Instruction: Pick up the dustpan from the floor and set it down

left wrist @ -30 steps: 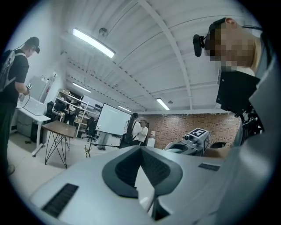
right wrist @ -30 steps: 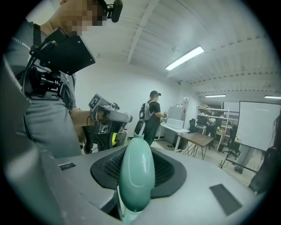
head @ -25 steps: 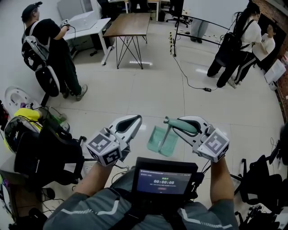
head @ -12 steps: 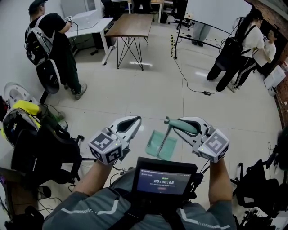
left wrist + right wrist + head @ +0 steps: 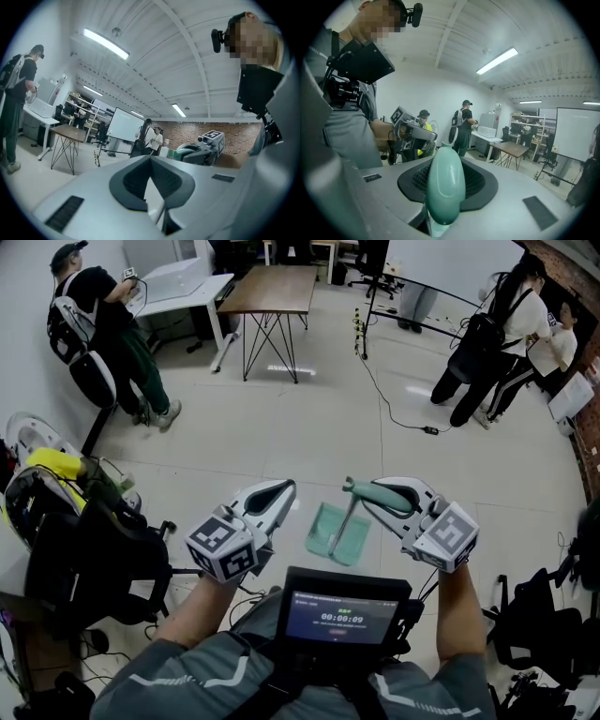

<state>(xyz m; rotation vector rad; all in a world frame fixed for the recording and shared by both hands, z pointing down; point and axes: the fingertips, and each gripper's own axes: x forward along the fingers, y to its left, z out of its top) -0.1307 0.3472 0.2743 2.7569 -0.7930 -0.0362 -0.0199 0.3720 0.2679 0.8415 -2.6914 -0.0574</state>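
At our left, the white two-jaw left gripper point(image 5: 278, 493) has its jaws together on nothing and hovers level beside the work. In the middle, the mint-green plastic dustpan point(image 5: 337, 533) hangs by its thin stem, its pan clear of the pale tiled floor point(image 5: 309, 427), as far as we can judge. At our right, the right gripper point(image 5: 367, 500) is clamped on the dustpan's rounded green handle point(image 5: 445, 185). We take the lift as done. Next we must lower the pan flat onto the floor, then loosen the jaws.
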